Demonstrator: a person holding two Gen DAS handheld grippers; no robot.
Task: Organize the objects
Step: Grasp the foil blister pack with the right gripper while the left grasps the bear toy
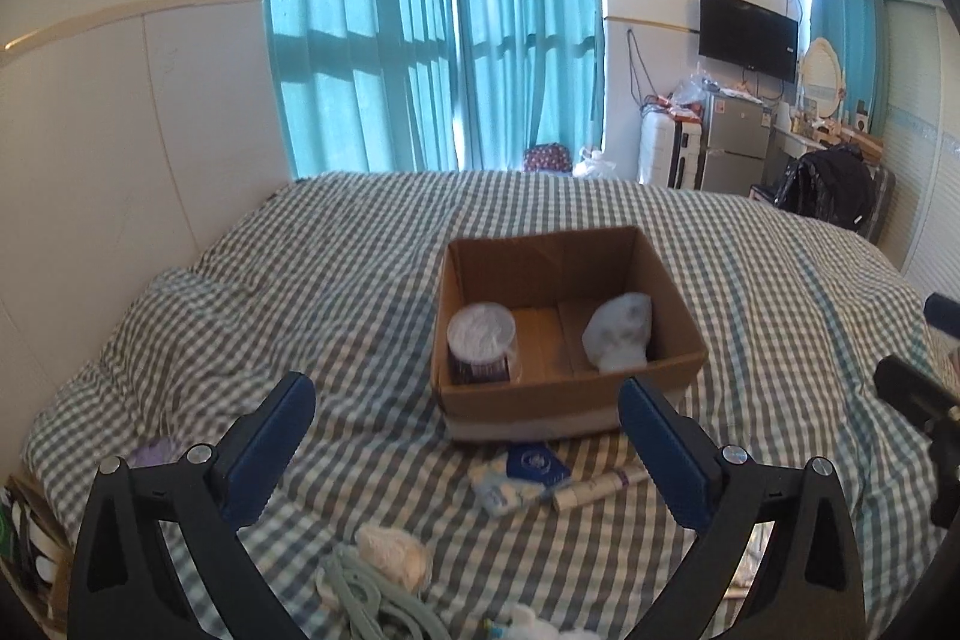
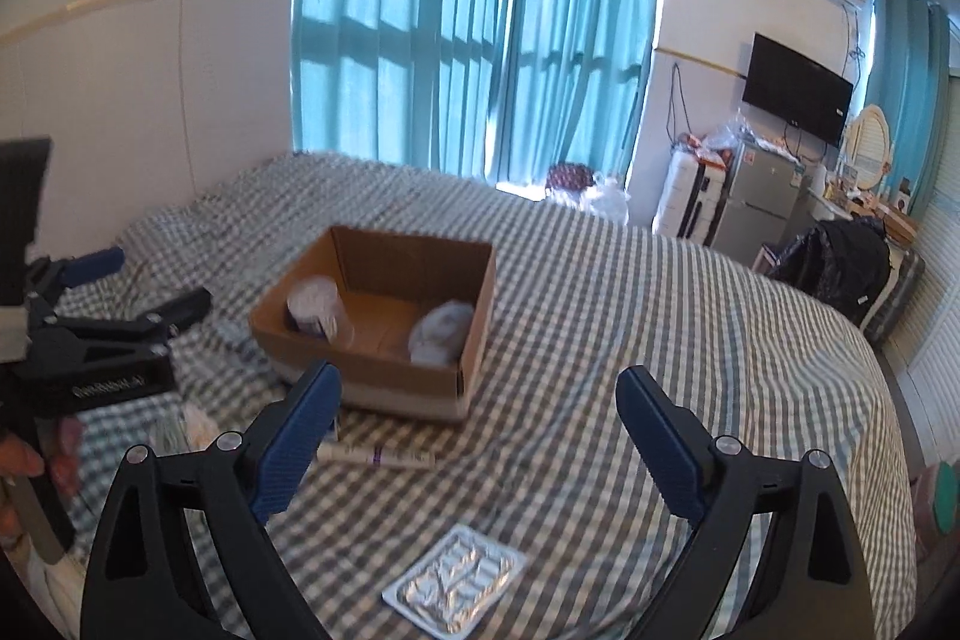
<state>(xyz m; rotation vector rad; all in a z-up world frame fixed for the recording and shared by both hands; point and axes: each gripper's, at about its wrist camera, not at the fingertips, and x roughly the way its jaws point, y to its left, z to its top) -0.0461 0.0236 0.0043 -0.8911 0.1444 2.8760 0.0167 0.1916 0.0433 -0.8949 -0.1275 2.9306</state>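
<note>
An open cardboard box (image 1: 558, 394) (image 2: 384, 382) sits on the checked bed. Inside it stand a clear round tub (image 1: 483, 343) (image 2: 315, 313) at the left and a white wrapped bundle (image 1: 618, 331) (image 2: 441, 331) at the right. My left gripper (image 1: 468, 400) is open and empty, just short of the box's near wall. In front of the box lie a blue-and-white packet (image 1: 519, 475), a white tube (image 1: 600, 487) (image 2: 378, 455), a cream cloth roll (image 1: 393, 553) and a grey-green cord (image 1: 366, 601). My right gripper (image 2: 480, 388) is open and empty above the bed; a silver blister pack (image 2: 456, 583) lies below it.
The left gripper (image 2: 135, 289) shows at the left of the right wrist view. The bed (image 1: 780, 292) meets a white wall on the left. Teal curtains, a fridge (image 1: 735, 142), a wall TV and a chair with a black jacket (image 1: 831, 187) stand beyond the bed.
</note>
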